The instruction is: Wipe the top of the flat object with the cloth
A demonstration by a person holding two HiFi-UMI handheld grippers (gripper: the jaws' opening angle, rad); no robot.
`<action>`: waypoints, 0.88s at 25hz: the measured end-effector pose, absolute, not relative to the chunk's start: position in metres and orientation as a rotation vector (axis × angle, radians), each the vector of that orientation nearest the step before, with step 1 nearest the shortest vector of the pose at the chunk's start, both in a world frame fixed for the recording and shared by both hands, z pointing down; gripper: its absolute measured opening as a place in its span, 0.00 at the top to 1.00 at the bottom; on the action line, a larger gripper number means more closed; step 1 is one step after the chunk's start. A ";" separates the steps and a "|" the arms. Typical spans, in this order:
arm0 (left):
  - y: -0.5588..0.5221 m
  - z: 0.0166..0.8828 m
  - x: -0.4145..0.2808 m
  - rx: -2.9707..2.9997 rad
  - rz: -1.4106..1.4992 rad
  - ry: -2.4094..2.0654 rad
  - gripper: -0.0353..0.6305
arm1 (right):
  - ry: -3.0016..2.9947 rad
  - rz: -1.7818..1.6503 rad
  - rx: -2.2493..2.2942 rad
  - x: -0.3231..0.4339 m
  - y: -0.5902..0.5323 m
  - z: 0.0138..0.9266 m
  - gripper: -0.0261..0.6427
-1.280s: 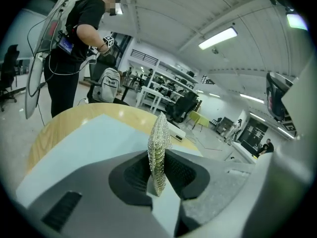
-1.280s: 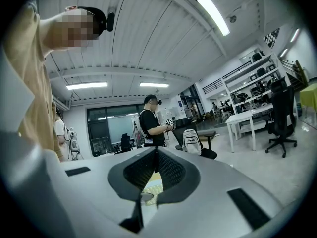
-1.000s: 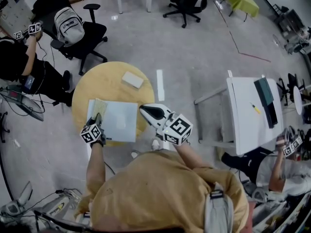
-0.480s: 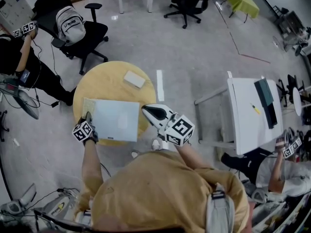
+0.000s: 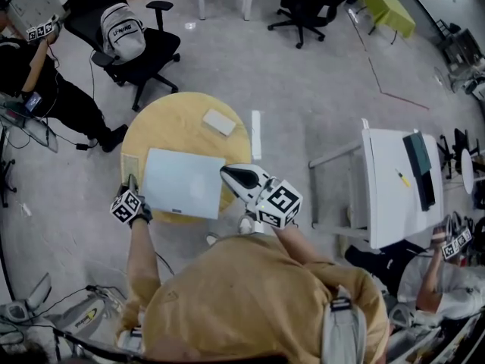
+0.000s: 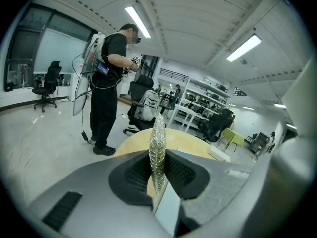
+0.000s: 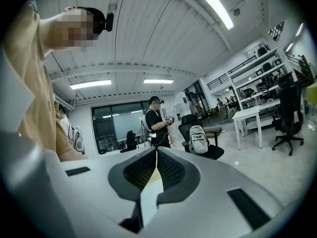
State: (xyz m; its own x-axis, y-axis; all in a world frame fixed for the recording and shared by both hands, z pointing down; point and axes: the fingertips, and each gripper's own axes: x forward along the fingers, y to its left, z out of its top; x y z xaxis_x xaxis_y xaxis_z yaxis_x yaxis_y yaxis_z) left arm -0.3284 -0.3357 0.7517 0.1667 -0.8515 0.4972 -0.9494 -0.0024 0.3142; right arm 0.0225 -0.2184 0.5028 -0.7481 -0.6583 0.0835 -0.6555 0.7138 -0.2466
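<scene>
Centre-left of frame I've the flat object point(image 5: 184, 183) on round table point(image 5: 151, 139), small block point(image 5: 219, 121) behind it. L gripper point(image 5: 132, 182) w/ cloth point(image 6: 157, 150) at its left edge, R gripper point(image 5: 229, 172) at its right.

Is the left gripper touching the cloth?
Touching. In its own view, the left gripper has the cloth pinched between its shut jaws.

Backpack point(image 5: 125, 32) on black chair point(image 5: 157, 53).

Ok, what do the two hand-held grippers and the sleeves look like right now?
Both the left hand-held gripper and the right hand-held gripper have grey bodies, dark mesh-textured jaw pads, and a cube of black-and-white square markers. The person wears a mustard short-sleeved shirt.
</scene>
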 end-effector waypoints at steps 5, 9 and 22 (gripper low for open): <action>-0.329 0.741 -0.325 1.893 0.163 -1.700 0.84 | 2.913 -0.398 -1.058 0.013 -0.217 0.501 0.96; -0.327 0.723 -0.317 1.904 0.078 -1.698 0.84 | 2.921 -0.392 -1.033 0.012 -0.214 0.498 0.96; -0.331 0.652 -0.258 2.017 -0.165 -1.610 0.84 | 2.923 -0.394 -0.995 0.013 -0.207 0.492 0.96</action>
State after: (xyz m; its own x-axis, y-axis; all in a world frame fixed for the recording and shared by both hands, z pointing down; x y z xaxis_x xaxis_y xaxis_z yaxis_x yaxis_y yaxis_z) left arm -0.2582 -0.3308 0.6516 0.2757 -0.9318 0.2363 -0.8644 -0.1328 0.4849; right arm 0.0127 -0.2072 0.4921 -0.7953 -0.6039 0.0536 -0.5965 0.7636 -0.2471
